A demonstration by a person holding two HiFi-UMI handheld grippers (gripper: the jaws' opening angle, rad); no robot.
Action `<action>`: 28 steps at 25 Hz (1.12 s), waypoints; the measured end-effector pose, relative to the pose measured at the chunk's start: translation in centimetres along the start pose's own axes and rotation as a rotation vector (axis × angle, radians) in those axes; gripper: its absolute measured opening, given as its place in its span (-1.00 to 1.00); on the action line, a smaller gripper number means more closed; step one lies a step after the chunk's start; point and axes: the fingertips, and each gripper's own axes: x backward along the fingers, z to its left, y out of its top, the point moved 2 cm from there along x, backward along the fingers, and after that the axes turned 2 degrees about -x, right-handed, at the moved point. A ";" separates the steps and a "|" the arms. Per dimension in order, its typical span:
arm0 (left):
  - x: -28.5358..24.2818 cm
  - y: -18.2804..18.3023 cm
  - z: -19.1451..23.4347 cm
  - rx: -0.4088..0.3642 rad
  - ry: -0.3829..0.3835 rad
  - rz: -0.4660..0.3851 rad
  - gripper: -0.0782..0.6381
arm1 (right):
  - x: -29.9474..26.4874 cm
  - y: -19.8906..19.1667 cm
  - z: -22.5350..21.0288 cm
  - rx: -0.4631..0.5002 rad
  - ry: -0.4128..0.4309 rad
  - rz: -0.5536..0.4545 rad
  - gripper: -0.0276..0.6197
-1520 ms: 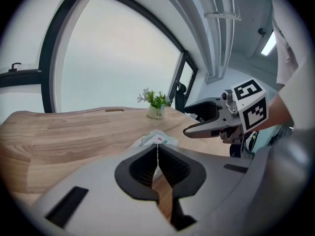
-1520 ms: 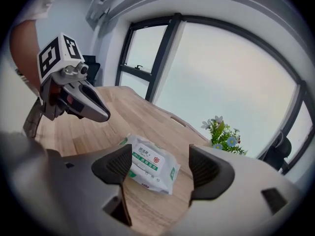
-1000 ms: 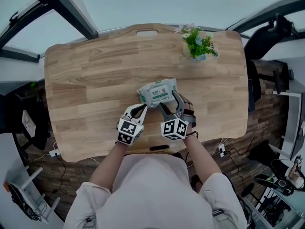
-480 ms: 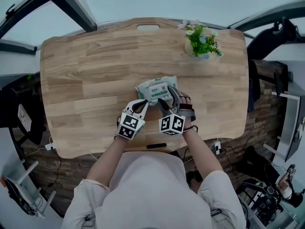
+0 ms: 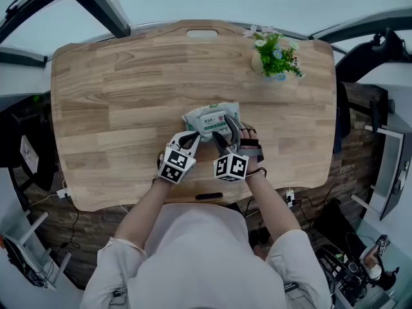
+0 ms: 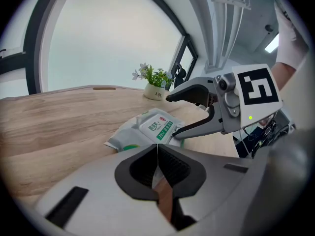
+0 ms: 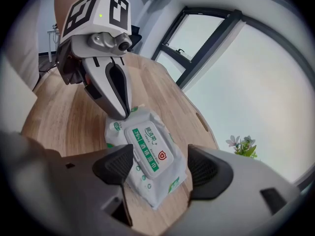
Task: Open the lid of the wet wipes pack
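Note:
The wet wipes pack (image 5: 209, 117) lies flat on the wooden table (image 5: 116, 95), white with a green-printed rectangular lid (image 7: 146, 149) that is closed. My left gripper (image 5: 192, 136) is shut with nothing between its pads (image 6: 156, 152). In the right gripper view its tip (image 7: 122, 113) rests at the pack's near left corner. My right gripper (image 5: 228, 130) is open. Its two pads (image 7: 116, 164) stand either side of the pack's (image 7: 165, 188) near end, apart from it. The left gripper view shows the right gripper (image 6: 173, 115) spread over the pack (image 6: 152, 127).
A small potted plant (image 5: 275, 56) stands at the table's far right corner. A handle cutout (image 5: 201, 33) sits in the far edge. A dark flat thing (image 5: 211, 196) lies at the near edge, just behind my hands.
Both grippers have sunk closer to the pack. The left tip has reached the pack's corner, and the right gripper has rolled so its jaws straddle the pack's near end.

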 end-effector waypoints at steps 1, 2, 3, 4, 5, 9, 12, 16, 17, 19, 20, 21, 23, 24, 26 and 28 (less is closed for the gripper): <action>-0.1 -0.1 0.0 0.000 -0.001 0.001 -0.72 | -0.1 0.0 0.0 0.006 0.003 0.000 0.16; -0.1 -0.1 0.1 0.001 -0.003 0.001 -0.72 | -0.1 0.0 0.1 0.014 0.005 -0.001 0.16; -0.2 -0.2 0.1 0.001 -0.004 0.002 -0.72 | -0.2 0.0 0.1 0.023 0.008 -0.002 0.15; -0.3 -0.3 0.1 0.001 -0.005 0.004 -0.72 | -0.2 0.0 0.2 0.033 0.012 -0.003 0.14; -0.4 -0.4 0.1 -0.001 -0.006 0.006 -0.72 | -0.2 0.0 0.4 0.044 0.015 -0.006 0.12; -0.6 -0.5 0.2 0.000 -0.013 0.008 -0.72 | -0.1 0.1 1.0 0.077 0.024 -0.017 -0.03; -0.6 -0.6 0.3 0.004 -0.019 -0.003 -0.72 | -0.1 0.1 1.1 0.083 0.021 -0.021 -0.07; -0.6 -0.6 0.3 0.004 -0.020 -0.008 -0.72 | 0.0 0.2 1.1 0.081 0.020 -0.020 -0.06; -0.6 -0.6 0.3 0.004 -0.020 -0.009 -0.72 | 0.0 0.2 1.1 0.082 0.021 -0.020 -0.06; -0.7 -0.6 0.3 0.005 -0.020 -0.011 -0.72 | 0.0 0.2 1.1 0.083 0.022 -0.019 -0.06; -0.7 -0.7 0.3 0.006 -0.021 -0.012 -0.72 | 0.0 0.2 1.1 0.083 0.022 -0.019 -0.05; -0.7 -0.7 0.3 0.005 -0.021 -0.013 -0.72 | 0.0 0.3 1.0 0.081 0.022 -0.020 -0.03; -0.6 -0.6 0.3 0.003 -0.021 -0.013 -0.72 | 0.0 0.4 1.1 0.079 0.021 -0.021 0.01; -0.6 -0.6 0.3 0.002 -0.021 -0.013 -0.72 | 0.0 0.4 1.1 0.080 0.020 -0.021 0.01; -0.6 -0.6 0.3 0.000 -0.021 -0.014 -0.72 | -0.1 0.4 1.2 0.084 0.022 -0.019 0.01; -0.6 -0.6 0.3 0.001 -0.022 -0.017 -0.72 | -0.2 0.4 1.2 0.089 0.025 -0.017 0.01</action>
